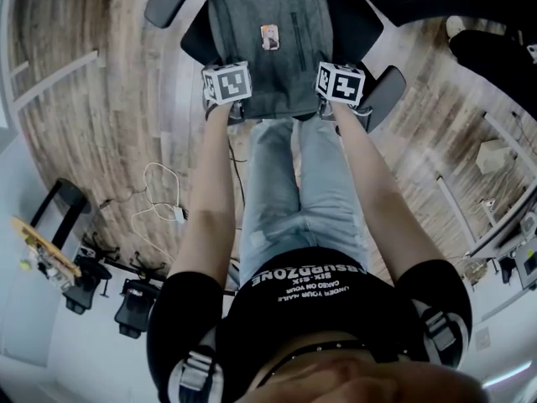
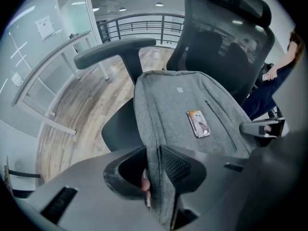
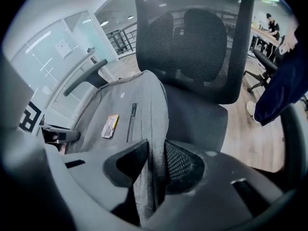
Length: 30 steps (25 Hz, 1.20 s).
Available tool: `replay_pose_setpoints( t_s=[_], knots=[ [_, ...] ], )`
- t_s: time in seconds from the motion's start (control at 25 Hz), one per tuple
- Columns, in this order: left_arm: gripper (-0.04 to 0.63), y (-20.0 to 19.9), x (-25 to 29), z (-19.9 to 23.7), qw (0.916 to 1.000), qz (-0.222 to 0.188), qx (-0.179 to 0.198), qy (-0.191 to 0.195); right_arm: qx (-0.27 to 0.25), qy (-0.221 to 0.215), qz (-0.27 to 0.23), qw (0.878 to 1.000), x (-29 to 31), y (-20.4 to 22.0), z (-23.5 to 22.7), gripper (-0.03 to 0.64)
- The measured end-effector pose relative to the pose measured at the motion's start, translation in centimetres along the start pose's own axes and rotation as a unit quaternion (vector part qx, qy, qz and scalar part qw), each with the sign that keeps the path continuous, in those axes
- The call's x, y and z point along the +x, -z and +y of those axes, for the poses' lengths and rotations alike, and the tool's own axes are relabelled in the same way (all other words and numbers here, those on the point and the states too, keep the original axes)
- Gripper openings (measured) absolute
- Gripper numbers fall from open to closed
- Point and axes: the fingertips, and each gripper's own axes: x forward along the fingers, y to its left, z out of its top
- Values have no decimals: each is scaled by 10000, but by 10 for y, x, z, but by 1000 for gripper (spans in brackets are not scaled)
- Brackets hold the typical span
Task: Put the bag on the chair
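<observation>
Fingers (image 2: 180, 167) of your left gripper (image 2: 153, 152) clenched on the grey bag (image 1: 260, 53) at its 7 o'clock corner, right gripper (image 3: 156, 152) grasping the 5 o'clock corner, bag lying on the chair (image 3: 192, 42) seat, small card (image 1: 270, 37) on top, wooden floor (image 1: 101, 99) around.

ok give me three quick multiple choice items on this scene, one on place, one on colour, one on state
1. Where does the bag lie?
A on the chair seat
B on the floor
C on a desk

2. What colour is the bag?
A red
B grey
C yellow

3. How is the left gripper?
A open and empty
B shut on the bag's near edge
C out of view

Answers:
1 A: the bag covers the seat of the black chair.
2 B: its fabric is grey in all views.
3 B: the left gripper view shows its jaws pinching the fabric.
</observation>
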Motion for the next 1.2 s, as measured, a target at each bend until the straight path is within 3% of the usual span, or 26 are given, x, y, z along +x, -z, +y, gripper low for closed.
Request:
replay_pose_setpoints(
  t_s=[0.92,1.2],
  knots=[
    [100,15,31,7,9984,384,236,-344,-310,96,263,9991,32,7,-14,152],
    [104,18,34,9,9987,185,214,-431,-344,107,282,9990,37,9,-14,158]
  ],
)
